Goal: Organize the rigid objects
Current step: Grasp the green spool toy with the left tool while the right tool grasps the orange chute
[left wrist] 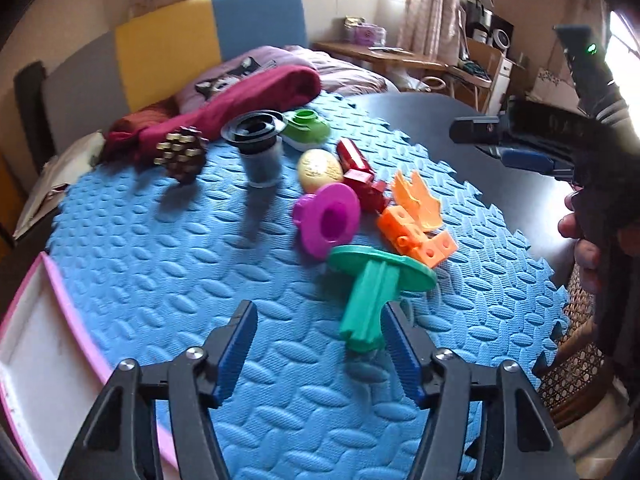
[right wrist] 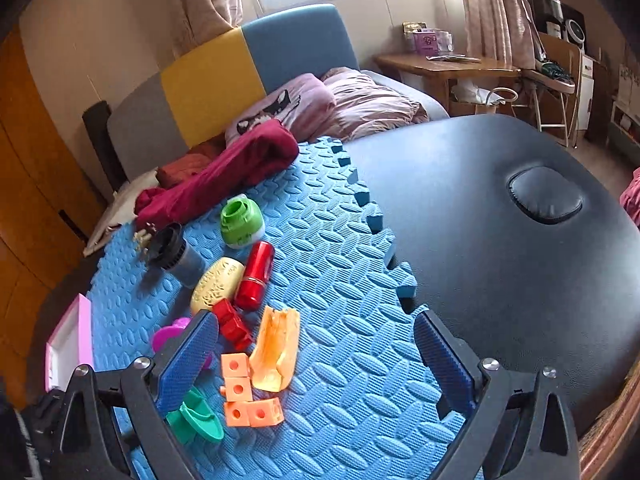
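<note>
My left gripper (left wrist: 318,320) hangs open low over the blue foam mat (left wrist: 160,240). The stem of a green disc-and-stem toy (left wrist: 376,280) lies between its fingers, close to the right one, and no pad presses on it. Beyond it lie a magenta disc (left wrist: 328,220), orange cubes (left wrist: 416,236), an orange shell (left wrist: 416,196), a red block (left wrist: 362,178), a yellow egg (left wrist: 318,168) and a black cup (left wrist: 256,136). My right gripper (right wrist: 316,344) is open and empty above the orange cubes (right wrist: 244,396) and orange shell (right wrist: 276,352).
A pink-rimmed white tray (left wrist: 60,308) sits at the mat's left edge. A pine cone (left wrist: 182,152), a green cap (left wrist: 306,126) and a maroon cloth (left wrist: 240,100) lie at the far side. A black padded table (right wrist: 500,260) extends right, with a wicker chair (left wrist: 576,360) beside it.
</note>
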`<state>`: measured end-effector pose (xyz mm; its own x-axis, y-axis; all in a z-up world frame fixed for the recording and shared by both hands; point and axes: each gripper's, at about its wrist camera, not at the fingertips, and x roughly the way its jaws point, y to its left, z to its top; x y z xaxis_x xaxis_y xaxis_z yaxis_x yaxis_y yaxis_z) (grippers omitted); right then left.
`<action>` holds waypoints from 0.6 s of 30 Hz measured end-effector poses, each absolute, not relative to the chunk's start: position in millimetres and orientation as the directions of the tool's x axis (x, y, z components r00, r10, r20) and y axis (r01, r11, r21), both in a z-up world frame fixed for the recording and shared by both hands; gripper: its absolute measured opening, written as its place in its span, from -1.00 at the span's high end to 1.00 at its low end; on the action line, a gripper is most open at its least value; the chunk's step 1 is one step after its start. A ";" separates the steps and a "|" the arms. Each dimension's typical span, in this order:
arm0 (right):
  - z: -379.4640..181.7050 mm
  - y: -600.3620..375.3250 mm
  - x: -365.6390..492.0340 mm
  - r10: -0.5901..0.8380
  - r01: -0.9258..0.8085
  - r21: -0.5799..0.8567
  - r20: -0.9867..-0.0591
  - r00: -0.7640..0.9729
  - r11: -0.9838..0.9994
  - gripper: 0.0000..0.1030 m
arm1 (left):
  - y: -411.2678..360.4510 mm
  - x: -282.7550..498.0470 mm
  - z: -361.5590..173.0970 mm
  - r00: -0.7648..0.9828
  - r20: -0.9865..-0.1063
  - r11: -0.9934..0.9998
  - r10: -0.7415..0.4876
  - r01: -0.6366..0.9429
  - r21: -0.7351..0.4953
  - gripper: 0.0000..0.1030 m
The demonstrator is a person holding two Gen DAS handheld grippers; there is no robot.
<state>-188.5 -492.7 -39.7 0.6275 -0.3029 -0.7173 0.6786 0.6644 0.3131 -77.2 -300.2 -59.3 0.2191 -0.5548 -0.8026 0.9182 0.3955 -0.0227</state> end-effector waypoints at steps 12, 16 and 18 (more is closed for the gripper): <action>-44.5 -493.7 -183.6 -0.303 0.690 0.298 -0.735 0.607 0.660 -0.30 | -310.8 -71.4 -86.9 0.160 -0.811 0.402 -0.563 0.910 -0.099 0.42; -47.6 -492.8 -180.0 -0.308 0.703 0.265 -0.758 0.575 0.660 -0.01 | -293.4 -67.3 -84.6 0.200 -0.803 0.448 -0.561 0.889 -0.092 0.42; -50.6 -491.6 -175.8 -0.296 0.701 0.249 -0.776 0.558 0.669 0.10 | -284.7 -69.4 -79.2 0.224 -0.789 0.456 -0.573 0.886 -0.080 0.42</action>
<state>-175.8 -491.6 -50.6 0.5577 -0.2959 -0.7755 0.7008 0.6685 0.2489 -69.4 -284.7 -79.2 0.2235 -0.5728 -0.7886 0.8862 0.4563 -0.0802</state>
